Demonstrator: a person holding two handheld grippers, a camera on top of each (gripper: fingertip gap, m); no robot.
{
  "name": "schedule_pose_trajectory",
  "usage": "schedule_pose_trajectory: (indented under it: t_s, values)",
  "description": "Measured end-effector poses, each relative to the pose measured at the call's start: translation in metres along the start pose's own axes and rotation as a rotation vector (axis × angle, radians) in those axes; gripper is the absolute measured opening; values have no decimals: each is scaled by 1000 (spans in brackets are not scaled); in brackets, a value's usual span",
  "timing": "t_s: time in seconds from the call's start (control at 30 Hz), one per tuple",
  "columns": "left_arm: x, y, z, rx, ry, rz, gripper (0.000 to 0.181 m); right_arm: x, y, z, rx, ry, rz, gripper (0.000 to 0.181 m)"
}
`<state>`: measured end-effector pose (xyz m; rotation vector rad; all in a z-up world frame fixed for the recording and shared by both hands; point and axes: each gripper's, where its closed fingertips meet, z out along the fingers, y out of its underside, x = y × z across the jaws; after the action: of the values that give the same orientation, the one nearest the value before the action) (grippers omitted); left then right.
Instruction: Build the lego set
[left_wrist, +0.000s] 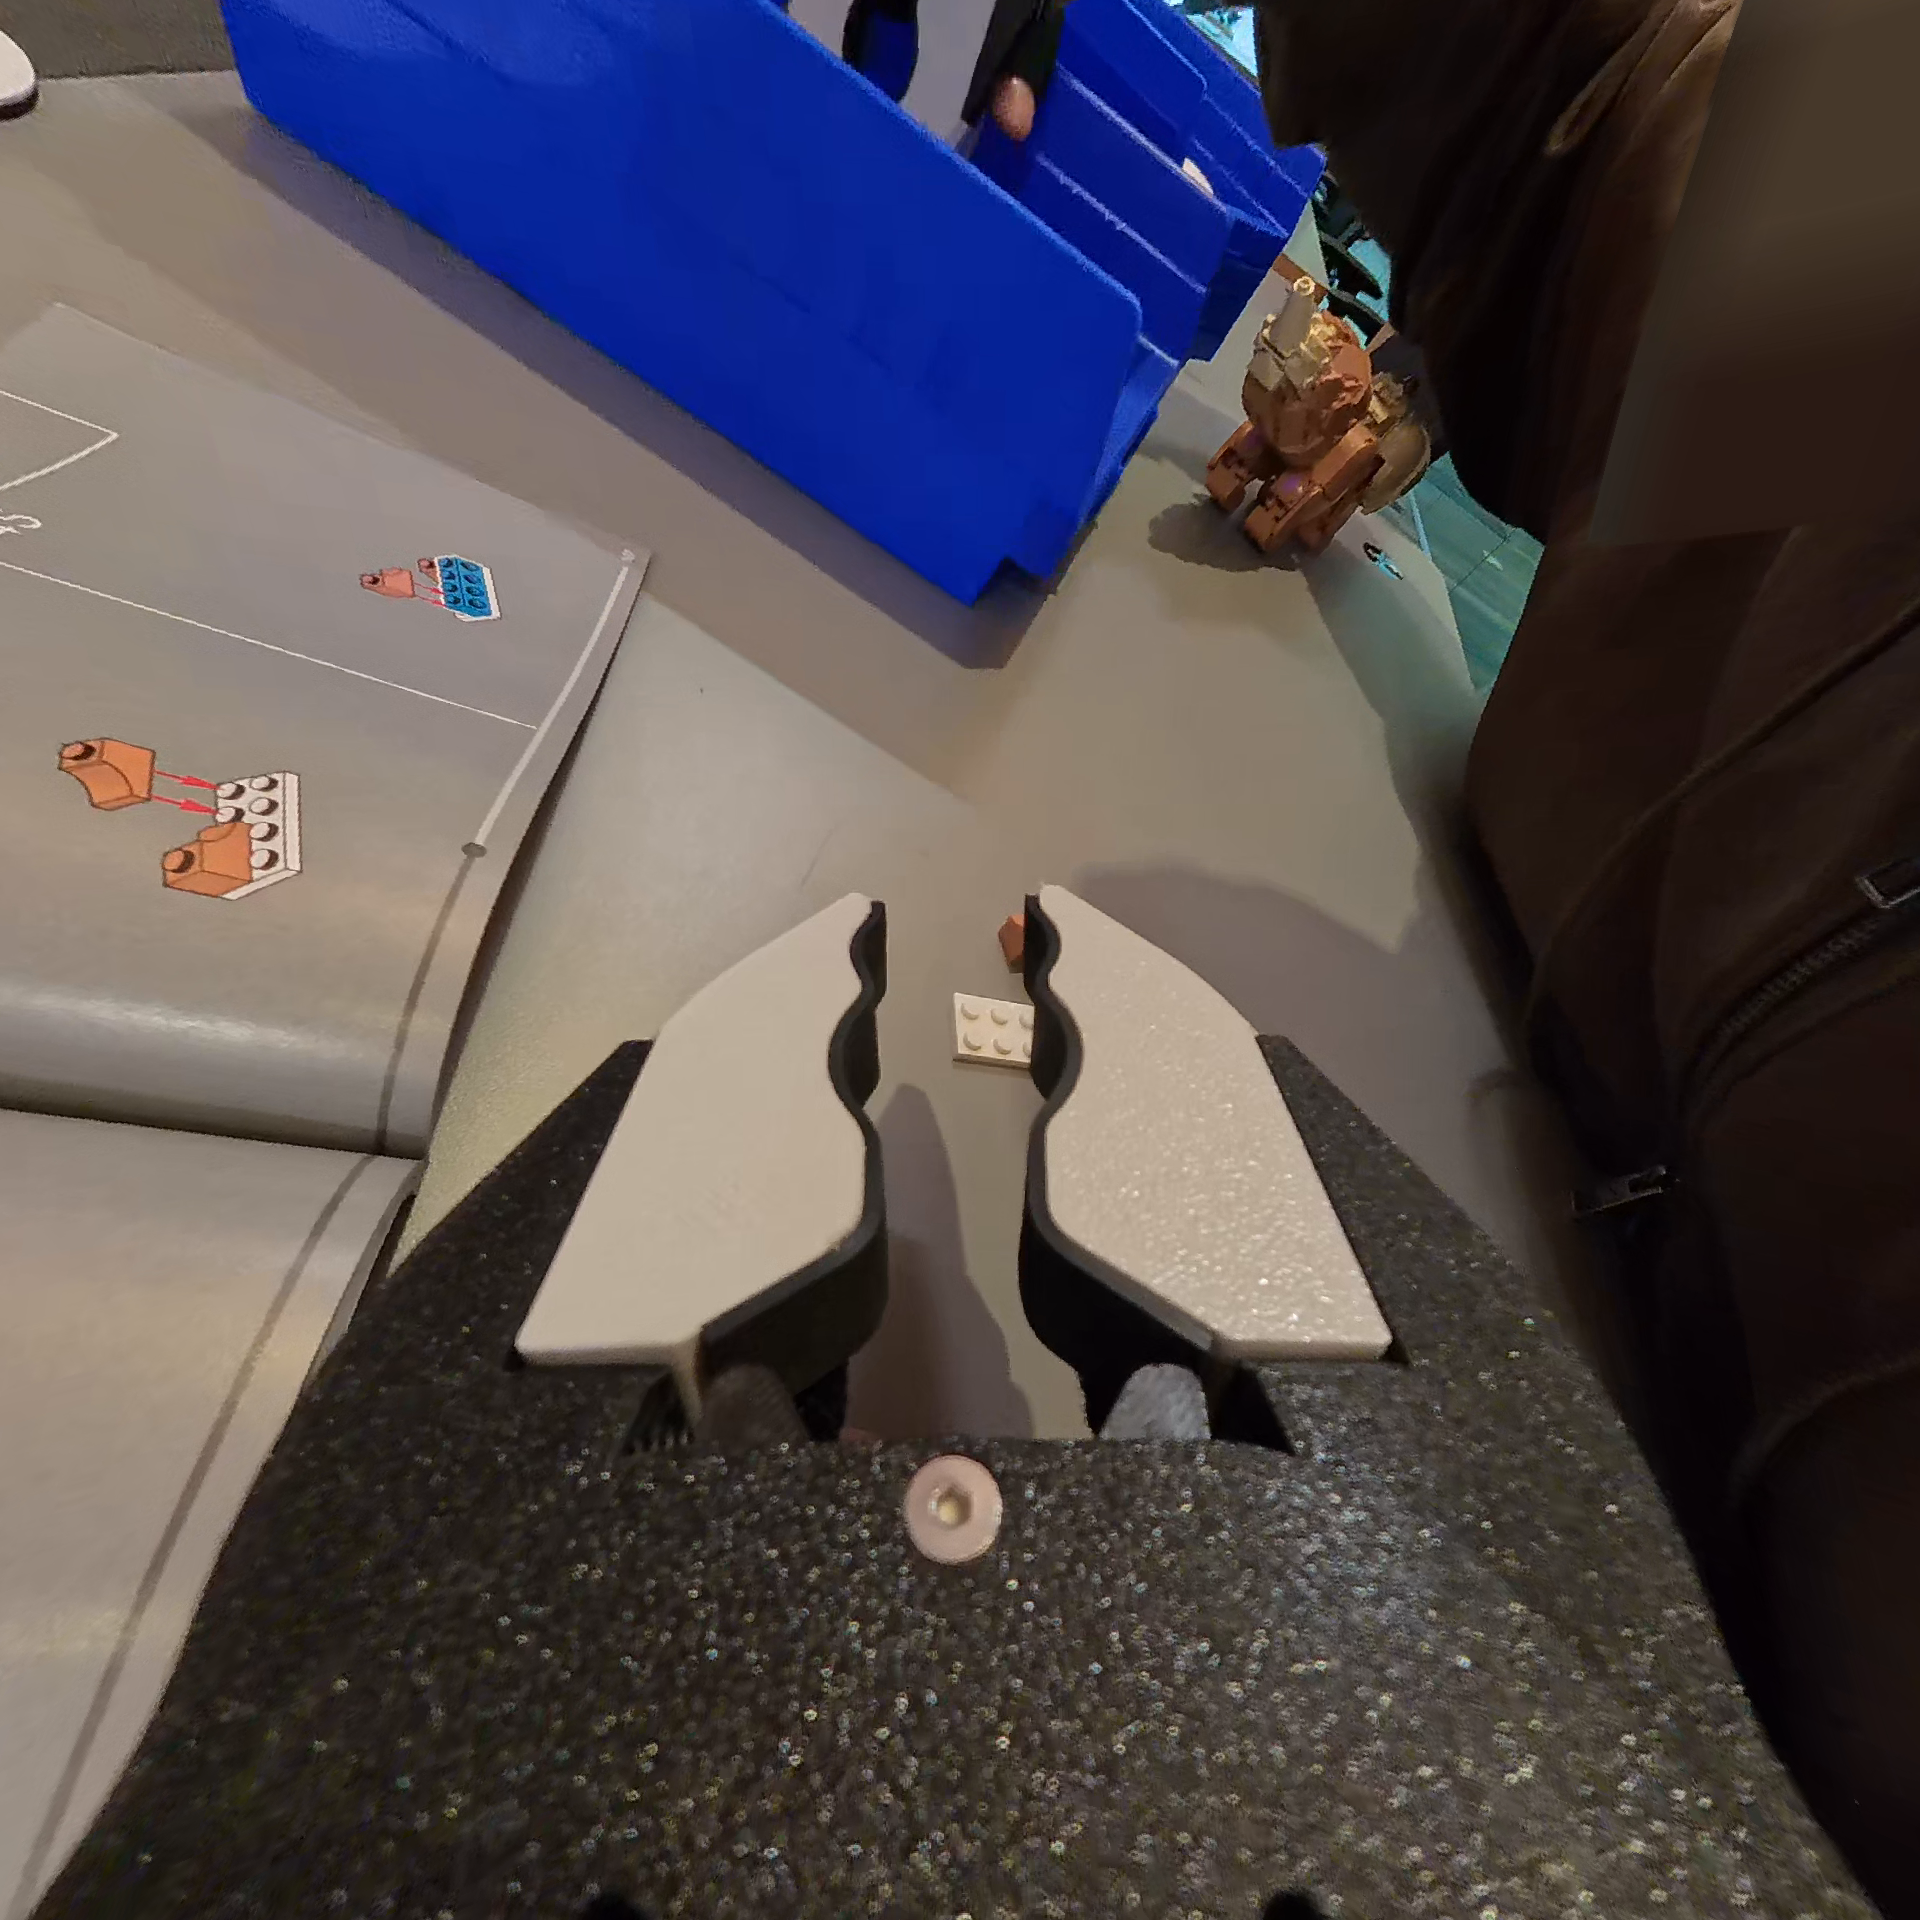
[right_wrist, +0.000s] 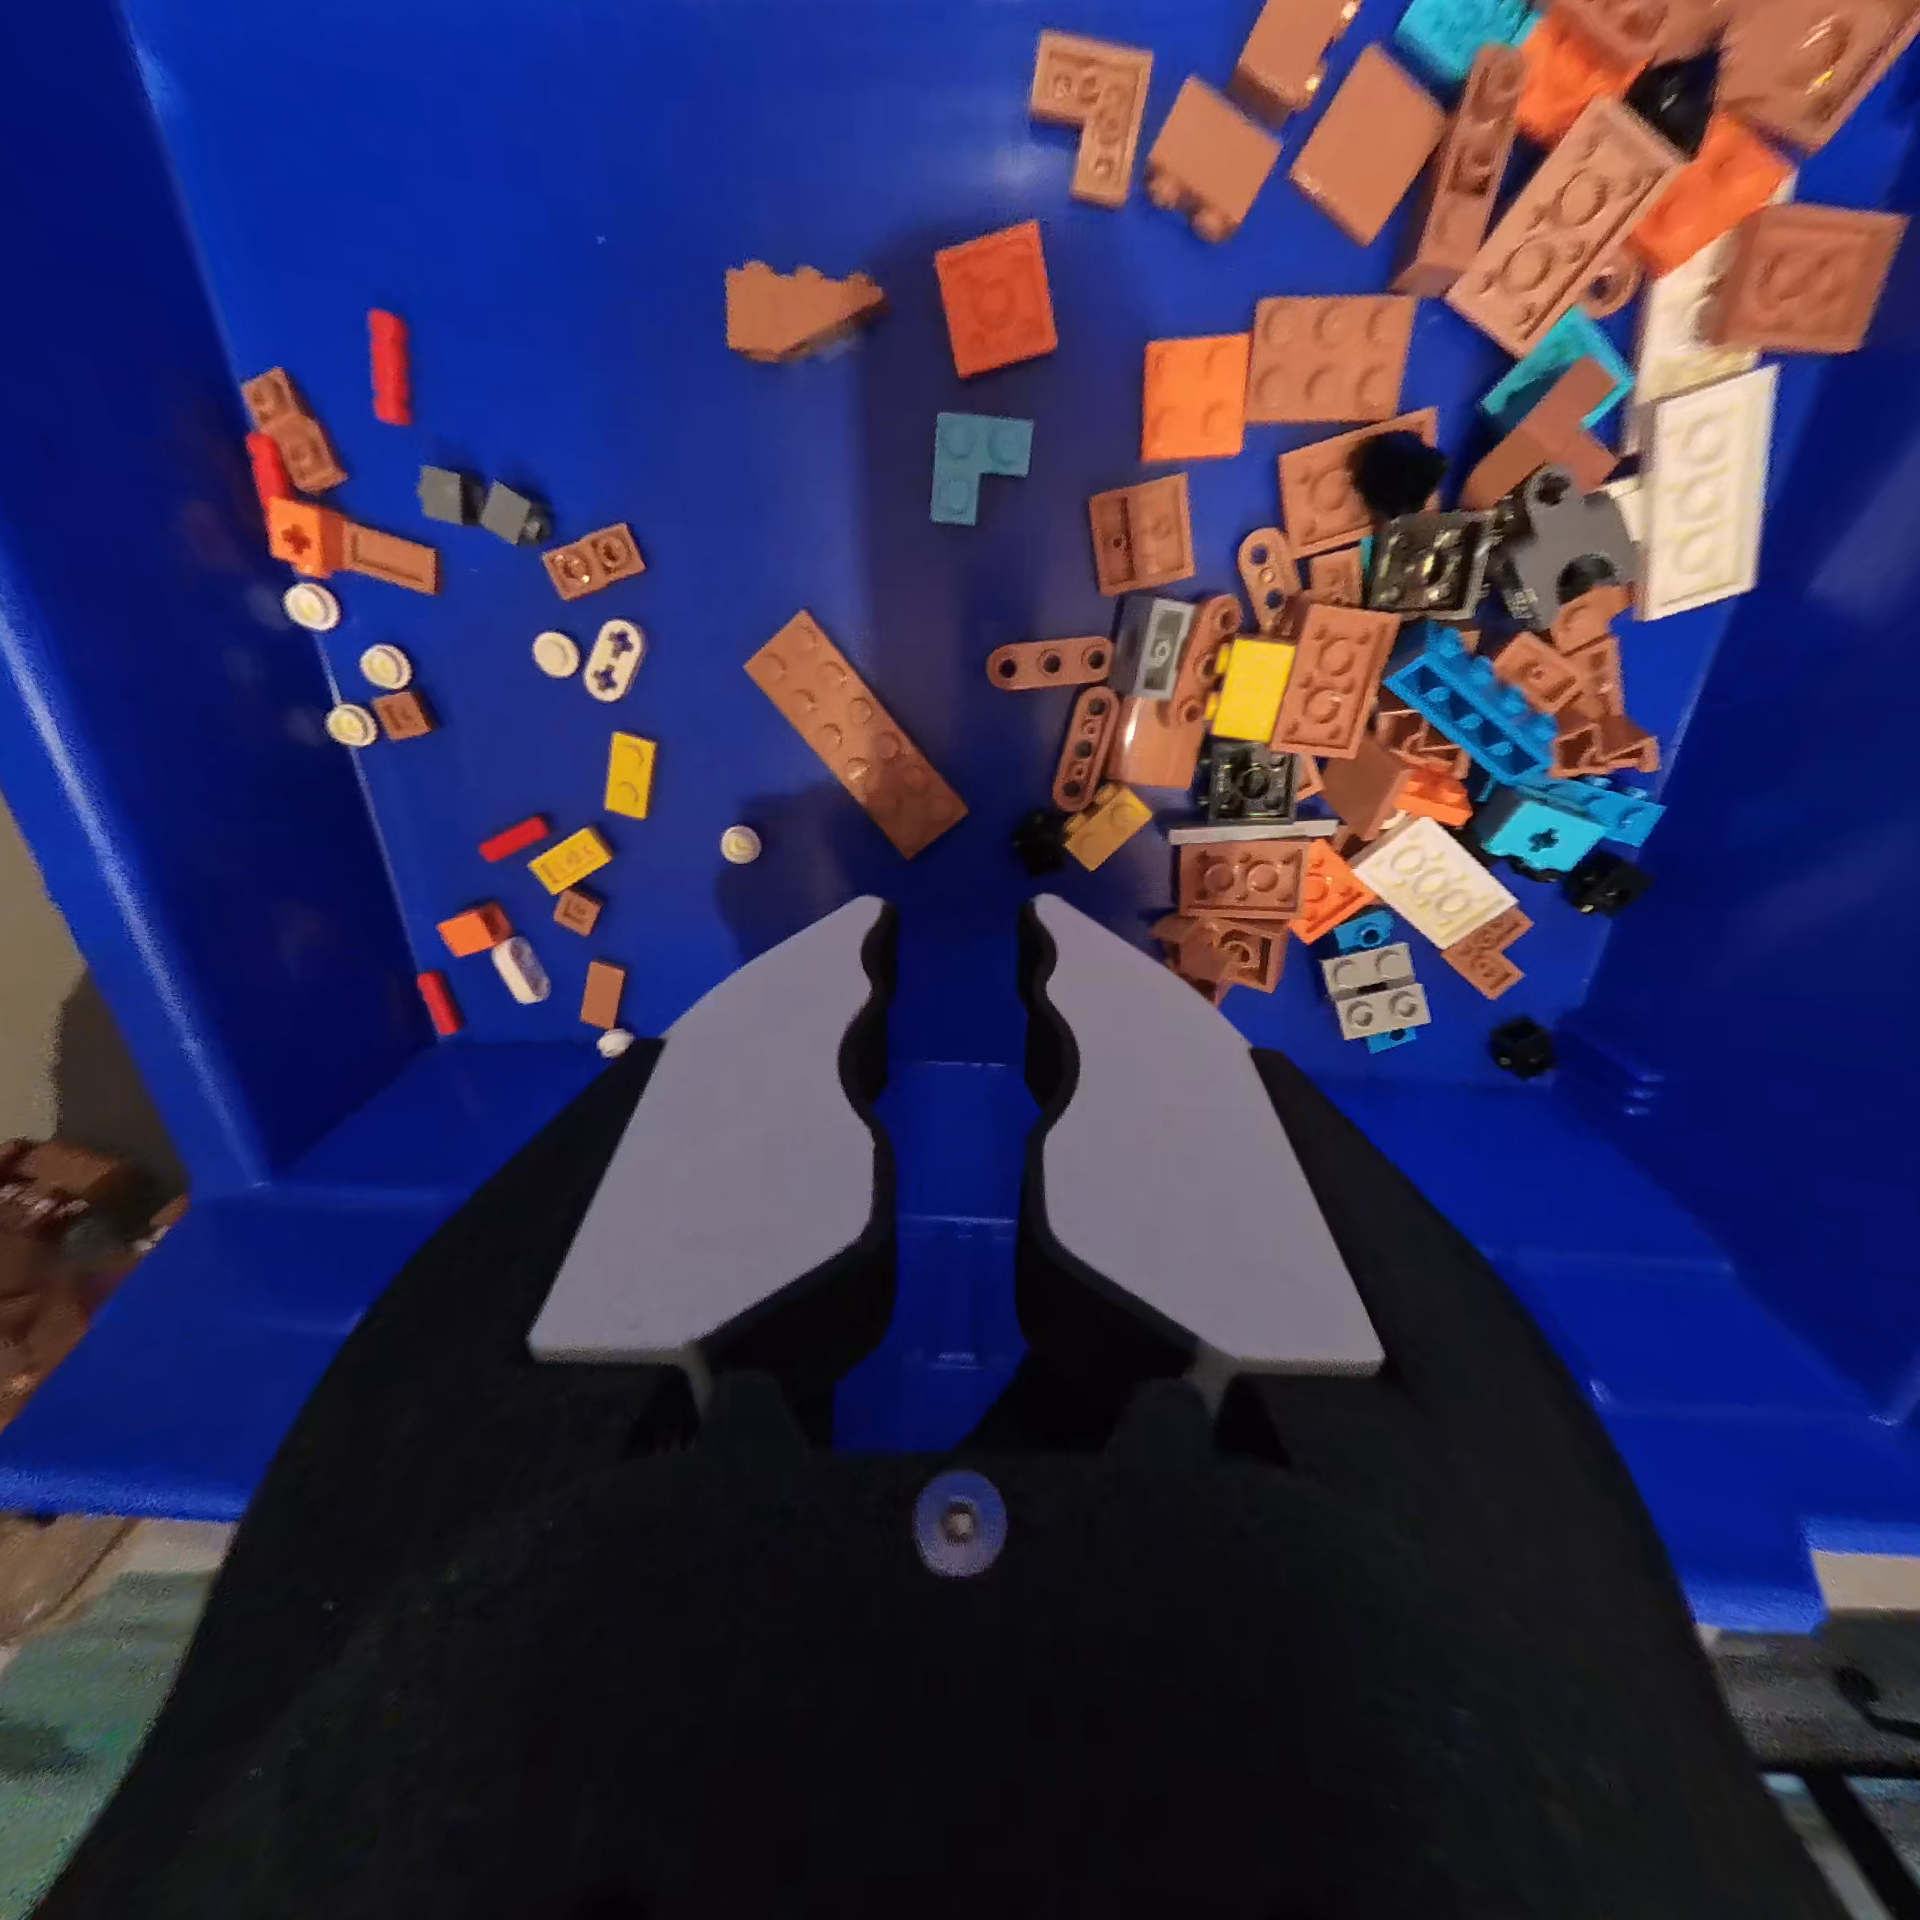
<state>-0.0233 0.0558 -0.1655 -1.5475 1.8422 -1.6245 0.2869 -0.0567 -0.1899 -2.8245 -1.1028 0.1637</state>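
Left gripper (left_wrist: 954, 914): jaws slightly apart, holding nothing, low over the bench (left_wrist: 790, 790).
White plate (left_wrist: 992, 1027): on the bench between the fingers, partly hidden by the right finger.
Brown piece (left_wrist: 1010, 940): just beyond the plate, beside the right fingertip; contact unclear.
Booklet (left_wrist: 260, 727): left on the bench.
Right gripper (right_wrist: 958, 920): jaws narrowly parted, empty, above the blue bin (right_wrist: 520, 208).
Bricks (right_wrist: 1382, 675): loose in the bin, heaped towards its right wall.

A grey desk (left_wrist: 748, 790) carries an open instruction booklet (left_wrist: 260, 727) at its left side, blue bins (left_wrist: 727, 260) along the far edge, a brown brick figure (left_wrist: 1304, 436), a white plate (left_wrist: 992, 1027) and a small brown piece (left_wrist: 1010, 940).
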Motion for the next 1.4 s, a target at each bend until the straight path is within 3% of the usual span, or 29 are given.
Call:
schedule_pose_trajectory:
  t_s: [0.3, 0.67, 0.97, 1.23, 1.33, 1.4]
  values:
    - [0, 0, 0, 0, 0, 1, 25, -10, 20, 0, -34, -117, 62, 26]
    - [1, 1, 1, -3, 2, 0, 25, -13, 36, 0, -113, -138, 159, 29]
    - [1, 1, 1, -4, 4, 2, 25, -17, 63, 5, -338, -153, 227, 37]
    - [2, 1, 1, -2, 10, 4, 25, -15, 73, 6, -435, -109, 230, 35]
    - [2, 1, 0, -2, 12, 5, 25, -12, 108, 5, -648, -65, 227, 53]
    - [3, 1, 0, -2, 13, 7, 25, -13, 117, 7, -666, -95, 245, 56]
